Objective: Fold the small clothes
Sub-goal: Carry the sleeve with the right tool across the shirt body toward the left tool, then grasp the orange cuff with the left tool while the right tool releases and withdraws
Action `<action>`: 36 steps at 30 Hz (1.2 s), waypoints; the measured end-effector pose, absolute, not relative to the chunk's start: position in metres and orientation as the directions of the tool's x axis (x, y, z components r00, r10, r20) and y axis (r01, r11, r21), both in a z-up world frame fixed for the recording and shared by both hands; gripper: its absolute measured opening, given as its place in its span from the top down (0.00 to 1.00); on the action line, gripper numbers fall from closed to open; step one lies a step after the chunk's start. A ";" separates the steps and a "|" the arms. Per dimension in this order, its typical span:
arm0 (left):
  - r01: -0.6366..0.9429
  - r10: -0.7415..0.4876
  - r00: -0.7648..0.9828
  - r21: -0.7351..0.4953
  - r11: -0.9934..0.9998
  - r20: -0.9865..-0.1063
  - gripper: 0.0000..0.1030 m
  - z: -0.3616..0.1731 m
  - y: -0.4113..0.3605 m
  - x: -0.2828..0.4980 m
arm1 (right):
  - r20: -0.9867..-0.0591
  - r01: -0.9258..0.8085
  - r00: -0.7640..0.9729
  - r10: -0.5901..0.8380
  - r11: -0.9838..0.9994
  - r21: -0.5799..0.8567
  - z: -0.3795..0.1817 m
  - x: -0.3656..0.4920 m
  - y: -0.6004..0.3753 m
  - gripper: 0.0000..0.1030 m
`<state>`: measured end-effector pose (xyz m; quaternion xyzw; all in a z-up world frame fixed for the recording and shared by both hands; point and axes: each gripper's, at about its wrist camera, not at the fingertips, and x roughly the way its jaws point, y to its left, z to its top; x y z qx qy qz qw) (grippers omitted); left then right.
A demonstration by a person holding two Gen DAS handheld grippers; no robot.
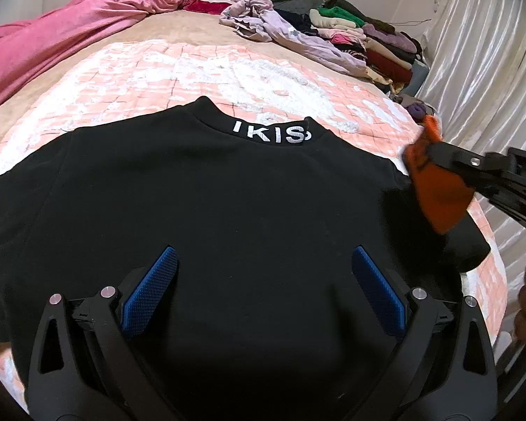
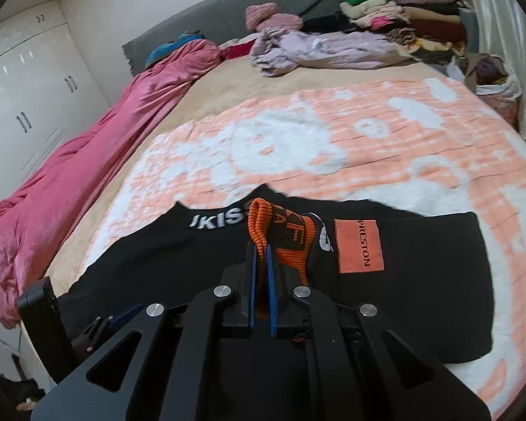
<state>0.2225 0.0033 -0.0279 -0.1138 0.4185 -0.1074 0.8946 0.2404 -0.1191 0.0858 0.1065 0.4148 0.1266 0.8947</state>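
We have the black top (image 1: pixel 200 210) spread flat on the bed (image 1: pixel 200 66), our left gripper (image 1: pixel 263 294) gaping empty above its body and our right gripper (image 2: pixel 261 273) clamped on the orange cuff (image 2: pixel 280 235), a soft, light, floppy knit best pinched at seams or edges.

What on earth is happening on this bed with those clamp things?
A person is folding a black top spread flat on the orange-and-white blanket, using a hand-held gripper in each hand. The right gripper is shut on the top's orange ribbed cuff, holding the sleeve over the garment's body. The left gripper is open above the lower part of the top, gripping nothing. A pile of other clothes sits at the far side of the bed.
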 end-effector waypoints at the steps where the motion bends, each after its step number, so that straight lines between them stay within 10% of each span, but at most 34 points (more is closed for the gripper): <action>1: 0.096 -0.289 0.626 -0.296 0.950 -0.724 0.09 -0.028 0.003 0.222 | -0.716 -0.146 0.618 0.326 0.942 0.303 0.084 0.242 -0.115 0.95; 18: 0.172 -0.435 0.609 -0.424 0.889 -0.663 0.50 -0.030 -0.004 0.224 | -0.704 -0.128 0.622 0.343 0.931 0.341 0.074 0.239 -0.131 0.70; 27: 0.211 -0.623 0.497 -0.613 0.762 -0.603 0.51 -0.045 -0.030 0.241 | -0.679 -0.043 0.680 0.276 0.940 0.340 0.073 0.202 -0.192 0.69; 36: 0.215 -0.647 0.499 -0.641 0.737 -0.577 0.96 -0.054 -0.036 0.257 | -0.670 0.039 0.724 0.163 0.960 0.276 0.070 0.183 -0.230 0.69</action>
